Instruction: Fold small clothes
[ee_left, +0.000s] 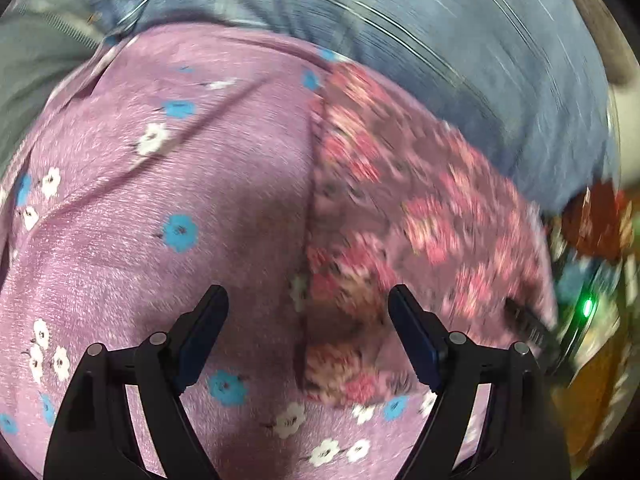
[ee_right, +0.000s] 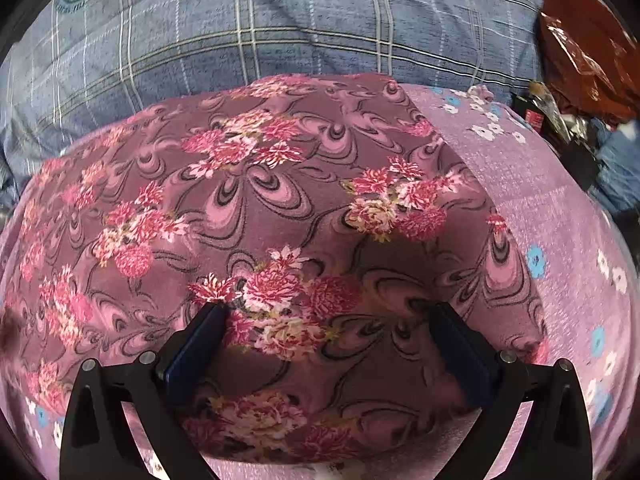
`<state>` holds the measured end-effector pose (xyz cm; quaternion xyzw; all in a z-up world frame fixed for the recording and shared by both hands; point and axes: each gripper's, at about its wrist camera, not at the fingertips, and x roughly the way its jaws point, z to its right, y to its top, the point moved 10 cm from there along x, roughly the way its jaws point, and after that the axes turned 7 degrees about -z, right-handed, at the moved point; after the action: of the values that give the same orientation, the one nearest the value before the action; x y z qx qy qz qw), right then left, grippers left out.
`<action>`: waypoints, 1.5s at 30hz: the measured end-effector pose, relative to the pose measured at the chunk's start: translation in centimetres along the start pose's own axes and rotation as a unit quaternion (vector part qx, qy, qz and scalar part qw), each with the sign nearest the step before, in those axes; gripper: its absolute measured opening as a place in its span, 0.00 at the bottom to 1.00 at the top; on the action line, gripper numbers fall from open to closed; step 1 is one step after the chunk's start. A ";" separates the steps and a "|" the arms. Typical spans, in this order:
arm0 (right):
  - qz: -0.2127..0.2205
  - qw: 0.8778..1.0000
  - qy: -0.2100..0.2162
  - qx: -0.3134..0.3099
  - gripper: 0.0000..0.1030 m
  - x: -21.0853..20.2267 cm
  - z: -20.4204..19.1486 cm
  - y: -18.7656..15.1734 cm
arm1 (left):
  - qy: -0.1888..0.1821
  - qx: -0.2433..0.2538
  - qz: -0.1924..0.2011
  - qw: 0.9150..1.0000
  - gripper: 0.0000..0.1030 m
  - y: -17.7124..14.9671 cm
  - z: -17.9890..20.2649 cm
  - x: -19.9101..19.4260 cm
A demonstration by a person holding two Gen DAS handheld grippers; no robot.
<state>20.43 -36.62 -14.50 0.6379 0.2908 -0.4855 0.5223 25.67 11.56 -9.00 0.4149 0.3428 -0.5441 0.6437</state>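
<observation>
A dark pink cloth with a red flower print (ee_right: pixel 280 208) lies flat on a lilac sheet with small blue and white flowers (ee_right: pixel 560 208). In the left wrist view the same cloth (ee_left: pixel 420 200) fills the right half, blurred, with its left edge running down the middle of the lilac sheet (ee_left: pixel 160 200). My left gripper (ee_left: pixel 308 300) is open, over that edge. My right gripper (ee_right: pixel 328 312) is open, its jaws spread wide just above the cloth near its front part. Neither holds anything.
A blue plaid blanket (ee_right: pixel 280 20) lies behind the cloth and shows in the left view too (ee_left: pixel 440 40). A red-brown shiny bag (ee_right: pixel 580 40) and dark clutter sit at the far right. A device with a green light (ee_left: pixel 587 307) is at the right.
</observation>
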 end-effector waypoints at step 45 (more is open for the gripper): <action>0.167 0.924 0.239 -0.247 0.05 -10.4 -21.0 -4.7 | -0.031 0.083 0.002 0.996 0.05 6.7 11.7 1.2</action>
<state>19.20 -13.94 -7.10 0.6248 0.4070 -0.1372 0.6520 32.39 0.86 -4.06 0.4501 0.2755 -0.5822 0.6185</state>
